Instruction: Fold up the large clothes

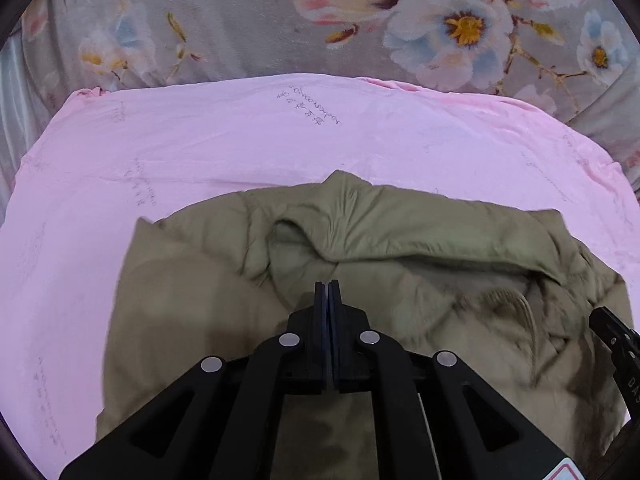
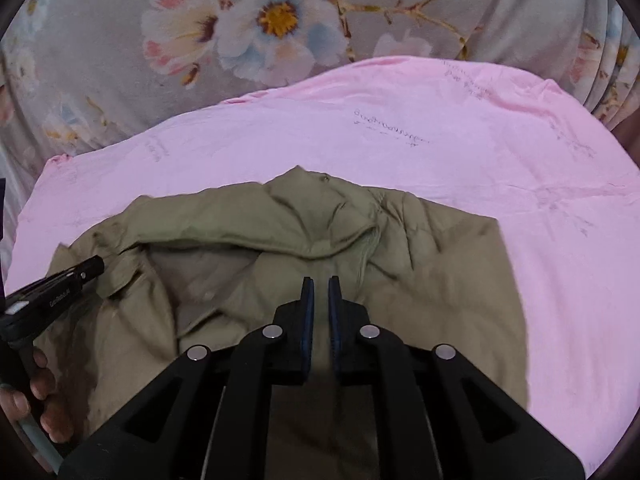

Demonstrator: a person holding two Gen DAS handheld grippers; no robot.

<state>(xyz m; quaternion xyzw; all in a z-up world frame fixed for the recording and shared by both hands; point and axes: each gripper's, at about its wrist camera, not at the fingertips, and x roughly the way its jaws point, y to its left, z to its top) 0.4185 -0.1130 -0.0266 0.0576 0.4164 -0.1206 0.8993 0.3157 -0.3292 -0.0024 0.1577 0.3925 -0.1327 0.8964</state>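
L wrist view: olive padded jacket (image 1: pixel 360 280) lies crumpled on a pink sheet (image 1: pixel 200 140), w/ a grey floral bedspread (image 1: pixel 240 20) beyond the sheet's far edge. Left gripper (image 1: pixel 328 286) hangs over the jacket's middle, pads pressed together, no fabric pinched btwn them. Jacket collar is rolled open, paler lining showing. Black tip of the right gripper (image 1: pixel 612 332) pokes in at the right edge, over the jacket; can't tell its fingers from here.

R wrist view: same jacket (image 2: pixel 420 280) on the pink sheet (image 2: pixel 440 128), floral bedspread (image 2: pixel 100 40) behind. Right gripper (image 2: pixel 321 284) above the jacket, fingers a slim gap apart, nothing in btwn. Left gripper (image 2: pixel 94 266) enters from the left, tip over the jacket's edge; a person's hand (image 2: pixel 40 392) grips its handle.
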